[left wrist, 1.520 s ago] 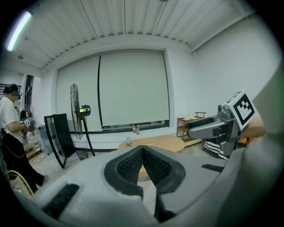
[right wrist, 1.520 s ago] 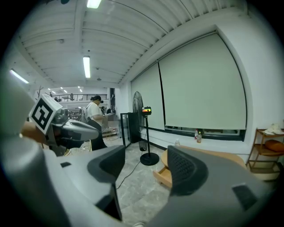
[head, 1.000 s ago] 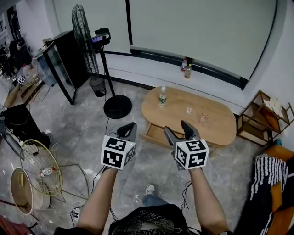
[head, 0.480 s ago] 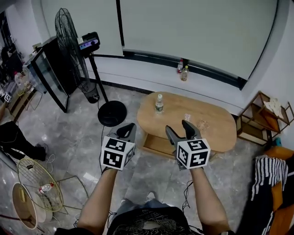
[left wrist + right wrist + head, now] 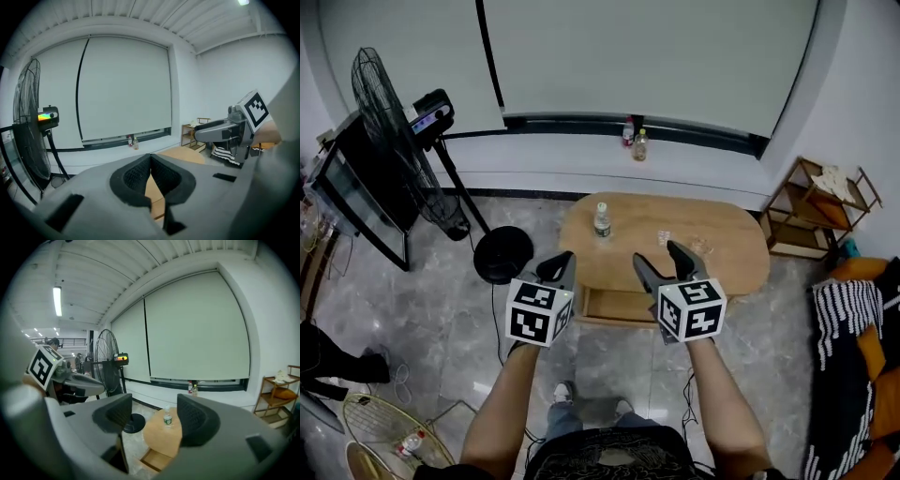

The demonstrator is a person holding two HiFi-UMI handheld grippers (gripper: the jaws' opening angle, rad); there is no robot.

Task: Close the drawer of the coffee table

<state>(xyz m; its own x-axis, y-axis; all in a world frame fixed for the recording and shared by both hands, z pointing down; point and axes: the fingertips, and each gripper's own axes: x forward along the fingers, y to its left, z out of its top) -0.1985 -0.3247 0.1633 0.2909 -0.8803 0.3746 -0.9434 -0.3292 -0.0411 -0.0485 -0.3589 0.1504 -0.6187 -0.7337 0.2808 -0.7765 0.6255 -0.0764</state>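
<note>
Wooden and oval, the coffee table [image 5: 722, 258] stands on a grey stone floor [image 5: 441, 309] ahead of the person. Its drawer [image 5: 614, 305] is pulled out from the near side, left of centre, toward the person. The part of it that shows looks empty.

Both tools are held out in front, pointing at the table and well apart from it, probably to line up a push on the drawer front. The left gripper [image 5: 563, 262] has its tongs pressed together with nothing between them, which would suit a blunt push. The right gripper [image 5: 658, 259] has its tongs spread and empty.

A water bottle [image 5: 601, 220] stands upright on the far left part of the tabletop; whether it holds water I cannot tell. Two more bottles [image 5: 634, 139] sit on the far window ledge [image 5: 703, 150].
</note>
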